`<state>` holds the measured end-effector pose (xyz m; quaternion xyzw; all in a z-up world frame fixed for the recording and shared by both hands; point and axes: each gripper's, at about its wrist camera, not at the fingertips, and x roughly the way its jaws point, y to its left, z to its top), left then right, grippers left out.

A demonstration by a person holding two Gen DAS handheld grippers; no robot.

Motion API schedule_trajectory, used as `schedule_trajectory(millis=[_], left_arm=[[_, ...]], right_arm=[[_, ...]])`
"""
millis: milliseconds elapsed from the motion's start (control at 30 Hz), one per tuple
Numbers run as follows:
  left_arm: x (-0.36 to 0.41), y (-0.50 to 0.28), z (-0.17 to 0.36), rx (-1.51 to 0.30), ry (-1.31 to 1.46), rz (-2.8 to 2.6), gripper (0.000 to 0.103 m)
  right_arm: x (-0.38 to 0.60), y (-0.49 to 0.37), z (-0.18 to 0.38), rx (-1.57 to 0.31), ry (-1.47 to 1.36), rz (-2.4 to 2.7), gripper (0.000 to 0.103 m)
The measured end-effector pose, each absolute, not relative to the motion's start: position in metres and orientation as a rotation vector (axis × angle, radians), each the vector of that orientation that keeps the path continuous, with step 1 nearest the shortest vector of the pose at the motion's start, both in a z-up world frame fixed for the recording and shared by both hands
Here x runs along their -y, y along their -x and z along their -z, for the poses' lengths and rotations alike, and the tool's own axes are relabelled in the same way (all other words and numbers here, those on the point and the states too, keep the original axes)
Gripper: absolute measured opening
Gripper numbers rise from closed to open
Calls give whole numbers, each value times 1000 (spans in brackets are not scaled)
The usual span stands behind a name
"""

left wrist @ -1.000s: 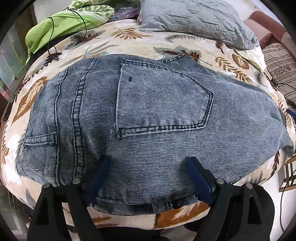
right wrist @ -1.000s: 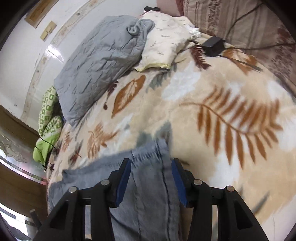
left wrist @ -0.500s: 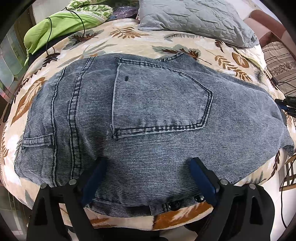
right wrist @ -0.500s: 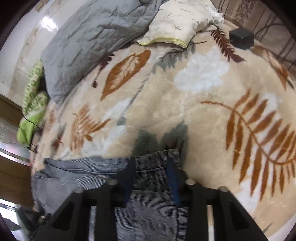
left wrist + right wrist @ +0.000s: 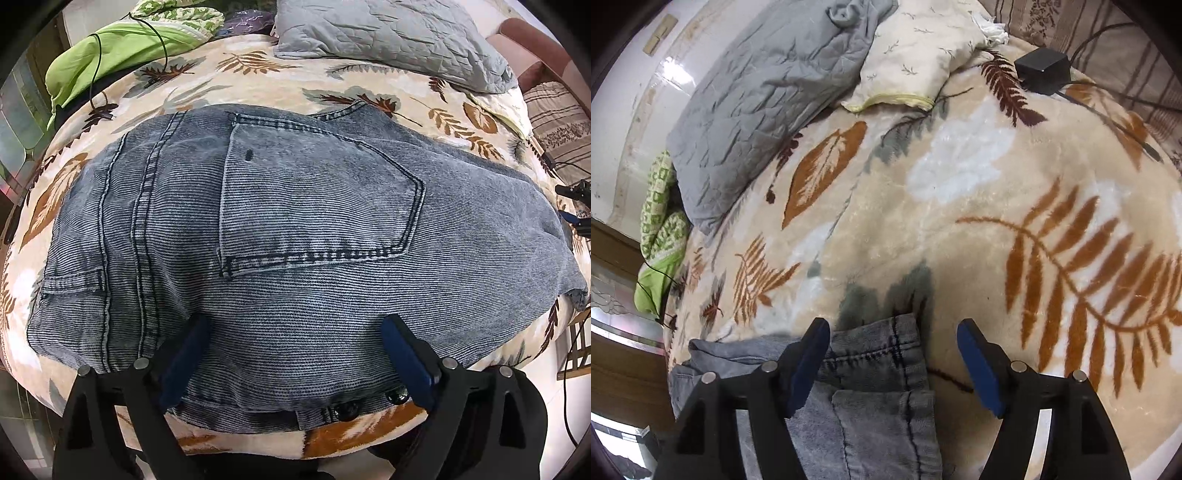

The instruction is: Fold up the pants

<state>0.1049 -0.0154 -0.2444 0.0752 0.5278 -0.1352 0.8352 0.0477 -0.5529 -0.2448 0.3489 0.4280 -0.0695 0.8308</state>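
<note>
1. While the jeans (image 5: 295, 229) are spread across the leaf-patterned blanket (image 5: 258, 66), most of the left wrist view is filled by their seat, with a back pocket (image 5: 317, 199) at the centre of the frame.
2. The left gripper (image 5: 295, 354) is seen at the bottom of that frame with its jaws spread wide, nothing clamped, the blue pads (image 5: 404, 354) lying over the denim near the waistband.
3. Two dark buttons (image 5: 347, 408) are seen at the lower edge of the fabric, between the fingers.
4. A grey pillow (image 5: 388, 40) is shown at the upper right, and green bedding (image 5: 110, 48) at the upper left.
5. In the right wrist view, the hemmed leg ends (image 5: 875, 350) are laid at the lower centre on the blanket (image 5: 960, 203).
6. The right gripper (image 5: 892, 354) is held released, its jaws parted on either side of the hem without closing on it.
7. A black adapter (image 5: 1043, 70) is seen at the upper right, beside a cream pillow (image 5: 916, 55).
</note>
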Motion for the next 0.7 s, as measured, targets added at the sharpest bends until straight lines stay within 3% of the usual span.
schedule_trajectory(millis=[167, 200, 233, 267, 567, 700], left_arm=[[17, -107, 245, -1122, -161, 283, 96], [17, -107, 245, -1124, -162, 283, 96], [18, -108, 246, -1126, -162, 282, 96], [18, -109, 246, -1127, -164, 281, 97], [24, -115, 248, -1146, -167, 268, 98], [23, -116, 249, -1152, -163, 267, 98]], right_arm=[[532, -58, 256, -956, -647, 100, 62], [530, -59, 256, -962, -629, 117, 52], [531, -59, 256, -969, -613, 143, 30], [533, -59, 255, -969, -604, 159, 22], [527, -66, 218, -853, -444, 269, 20], [531, -83, 243, -918, -438, 294, 20]])
